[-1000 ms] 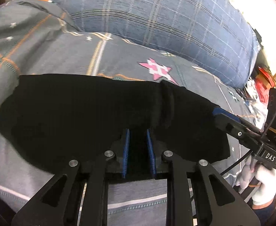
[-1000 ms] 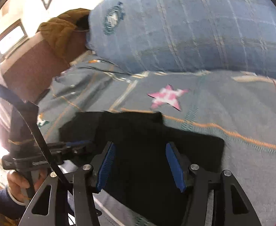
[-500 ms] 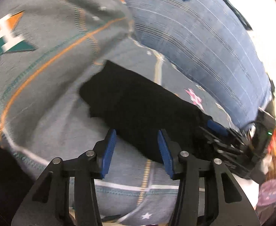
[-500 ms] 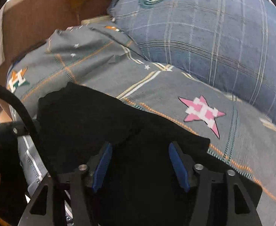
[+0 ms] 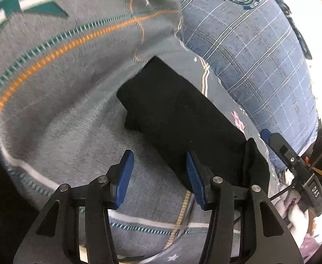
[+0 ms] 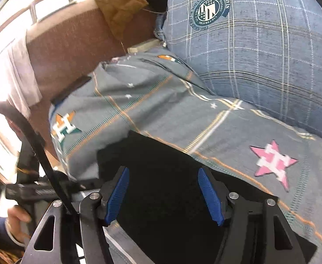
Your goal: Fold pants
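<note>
Black folded pants (image 5: 178, 118) on grey bedspread (image 5: 57, 101), left gripper (image 5: 158, 176) fingers wide, right gripper (image 6: 163, 193) fingers wide, both empty

The right claw's (image 6: 163, 193) body hides the black pants' (image 6: 161, 165) near edge; their right corner runs off-frame.

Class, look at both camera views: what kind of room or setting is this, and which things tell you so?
Probably a bedroom: black pants lie on a grey star-patterned bedspread, beside a blue plaid pillow and a brown padded headboard.
</note>
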Available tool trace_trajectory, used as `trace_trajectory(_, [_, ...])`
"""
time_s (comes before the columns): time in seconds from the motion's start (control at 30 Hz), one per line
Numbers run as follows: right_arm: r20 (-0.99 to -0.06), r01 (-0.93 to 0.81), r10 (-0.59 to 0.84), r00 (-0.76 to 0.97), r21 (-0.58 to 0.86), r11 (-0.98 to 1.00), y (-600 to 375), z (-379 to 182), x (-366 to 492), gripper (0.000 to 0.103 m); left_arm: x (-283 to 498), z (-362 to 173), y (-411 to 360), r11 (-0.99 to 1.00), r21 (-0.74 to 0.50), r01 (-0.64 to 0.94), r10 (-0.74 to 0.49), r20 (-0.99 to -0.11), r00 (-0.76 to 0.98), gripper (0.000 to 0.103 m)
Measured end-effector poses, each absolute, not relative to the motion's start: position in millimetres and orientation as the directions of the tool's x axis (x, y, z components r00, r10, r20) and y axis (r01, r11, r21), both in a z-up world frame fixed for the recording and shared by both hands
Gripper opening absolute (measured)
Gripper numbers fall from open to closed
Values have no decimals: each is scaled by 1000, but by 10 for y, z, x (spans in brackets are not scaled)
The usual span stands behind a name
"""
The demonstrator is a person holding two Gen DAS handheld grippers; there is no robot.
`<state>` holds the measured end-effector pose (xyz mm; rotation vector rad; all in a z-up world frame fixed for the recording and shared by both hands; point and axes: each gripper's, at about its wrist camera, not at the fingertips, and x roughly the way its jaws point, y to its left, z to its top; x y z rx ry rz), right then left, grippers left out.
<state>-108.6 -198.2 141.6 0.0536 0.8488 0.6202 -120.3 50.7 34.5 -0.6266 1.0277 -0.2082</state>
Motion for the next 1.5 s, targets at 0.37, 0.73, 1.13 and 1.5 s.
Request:
trace_trajectory(0.37, [-773,-584,515,371,238,776,-1485,1130,-523,63,-1122,304,572,773,-623,-124,-475,-696,538,49])
trace_trajectory(0.73, [-863,-704,463,202,200,681,-814,740,11,64,-1027,255,610,748,-653,-120,-480,-657,582,51])
trace_trajectory(1.13, [-850,-732,515,113,280,621,-633,588,91,31,-937,384,473,780,-626,-21,-487,-627,608,24])
trace_trajectory(1.5, [-549,-663,764,339,436,608,-1816,1811,-385,25,-1388,1713,-492,719,-494,489,-685,-386,618,19])
